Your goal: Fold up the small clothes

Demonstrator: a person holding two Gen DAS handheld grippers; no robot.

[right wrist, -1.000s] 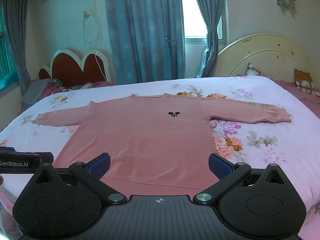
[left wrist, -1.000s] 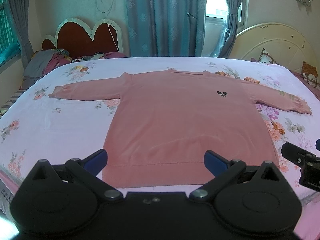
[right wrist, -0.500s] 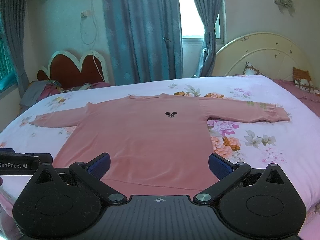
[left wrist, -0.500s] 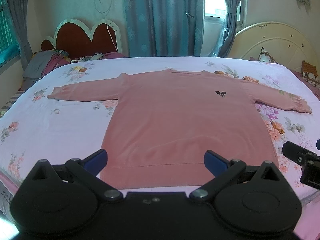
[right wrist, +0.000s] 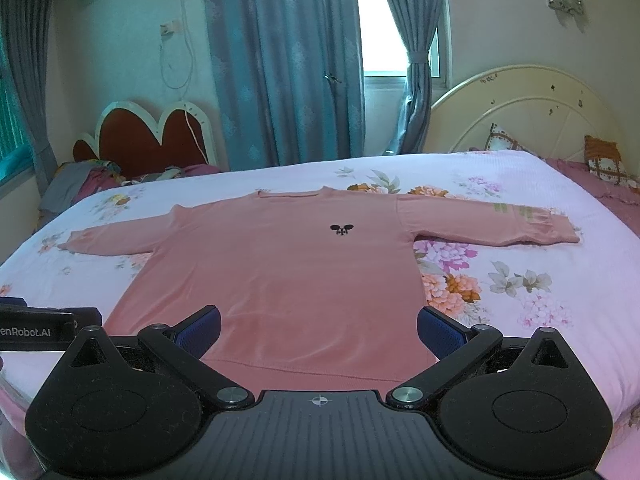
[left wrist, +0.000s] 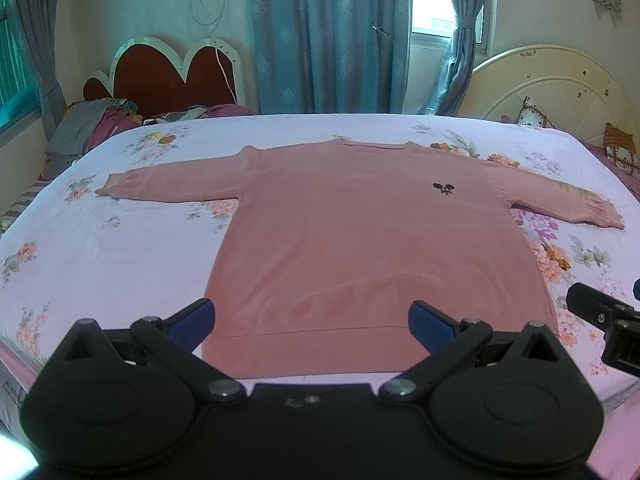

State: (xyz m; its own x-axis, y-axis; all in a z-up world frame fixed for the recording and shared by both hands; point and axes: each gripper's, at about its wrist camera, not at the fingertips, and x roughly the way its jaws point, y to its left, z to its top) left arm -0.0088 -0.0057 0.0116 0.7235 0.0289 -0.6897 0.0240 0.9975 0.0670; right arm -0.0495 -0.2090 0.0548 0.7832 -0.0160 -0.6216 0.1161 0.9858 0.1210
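A pink long-sleeved sweater (left wrist: 360, 240) (right wrist: 288, 272) lies flat on the bed, front up, both sleeves spread out sideways, a small black emblem (left wrist: 443, 189) on its chest. My left gripper (left wrist: 312, 318) hovers open above the hem near the bed's front edge, blue pads wide apart, holding nothing. Just to its right, my right gripper (right wrist: 319, 326) is also open and empty over the hem. In the left wrist view the right gripper's body (left wrist: 604, 320) shows at the right edge; in the right wrist view the left gripper's body (right wrist: 44, 328) shows at the left.
The bed (left wrist: 100, 248) has a floral pink-white sheet. Piled clothes (left wrist: 92, 120) lie at the far left by a red headboard (left wrist: 168, 76). A cream headboard (left wrist: 552, 88) with cushions (right wrist: 604, 158) stands at the right. Blue curtains (right wrist: 280, 60) hang behind.
Both grippers have drawn back and risen slightly, so the sweater sits a little lower and farther in view. Jaws stay open; the sweater has not moved.
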